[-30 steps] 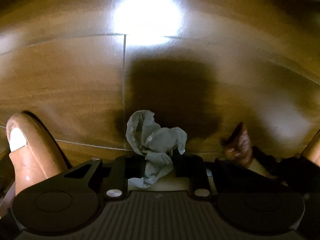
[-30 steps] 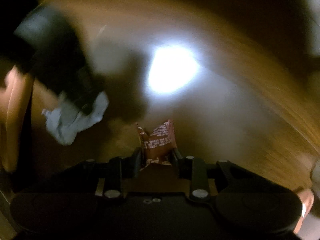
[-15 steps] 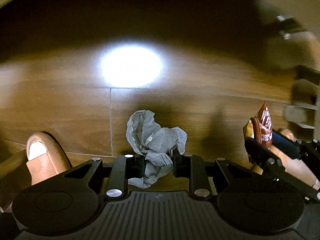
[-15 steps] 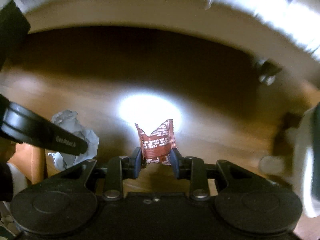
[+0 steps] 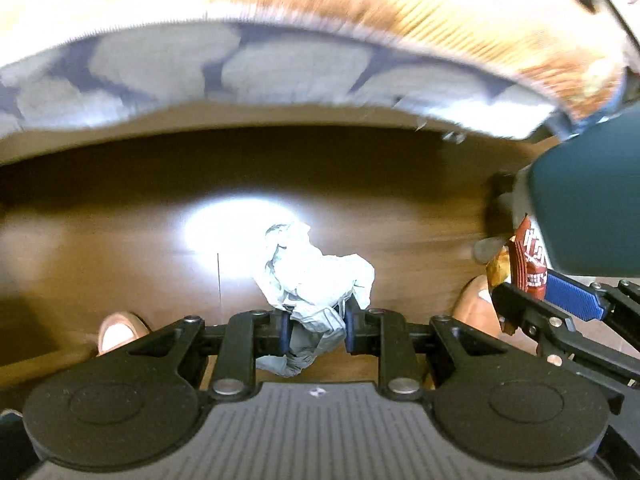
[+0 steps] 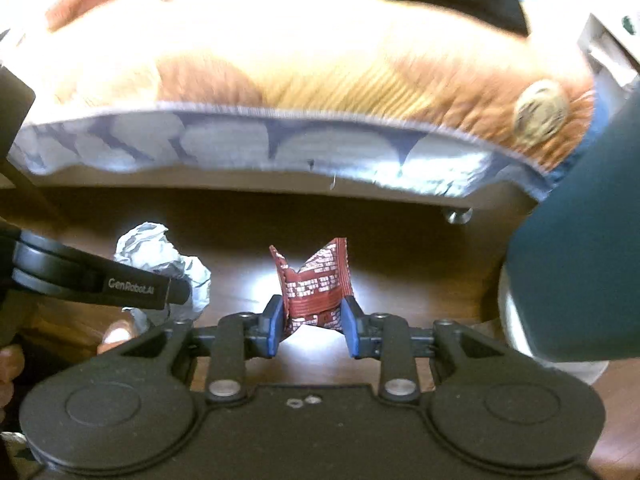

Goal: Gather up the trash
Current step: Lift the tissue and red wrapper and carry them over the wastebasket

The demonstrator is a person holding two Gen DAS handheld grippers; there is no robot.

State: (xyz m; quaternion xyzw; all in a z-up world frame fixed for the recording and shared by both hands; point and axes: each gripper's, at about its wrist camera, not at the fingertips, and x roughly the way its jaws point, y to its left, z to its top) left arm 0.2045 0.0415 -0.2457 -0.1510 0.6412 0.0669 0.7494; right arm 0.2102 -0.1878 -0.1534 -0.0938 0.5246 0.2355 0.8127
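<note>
A crumpled pale grey tissue [image 5: 316, 280] is pinched between the blue pads of my left gripper [image 5: 315, 330], which is shut on it high above the dark wooden floor [image 5: 120, 216]. My right gripper [image 6: 312, 330] is shut on a folded red-brown snack wrapper [image 6: 314, 284] with white print. In the right wrist view the tissue [image 6: 164, 258] shows at the left behind the left gripper's black finger [image 6: 100, 284]. The left wrist view shows the wrapper [image 5: 530, 262] at the right edge, held in the right gripper [image 5: 532, 304].
A bed [image 6: 300, 64] with an orange ribbed cover and a blue-and-white patterned edge [image 5: 280, 64] spans the top of both views. A dark teal bin [image 6: 588, 248] rises at the right. The person's toes [image 5: 118, 328] rest on the floor below.
Both grippers have risen well off the floor with the tissue and the wrapper still in them. The bed edge and the teal bin have come into view.
</note>
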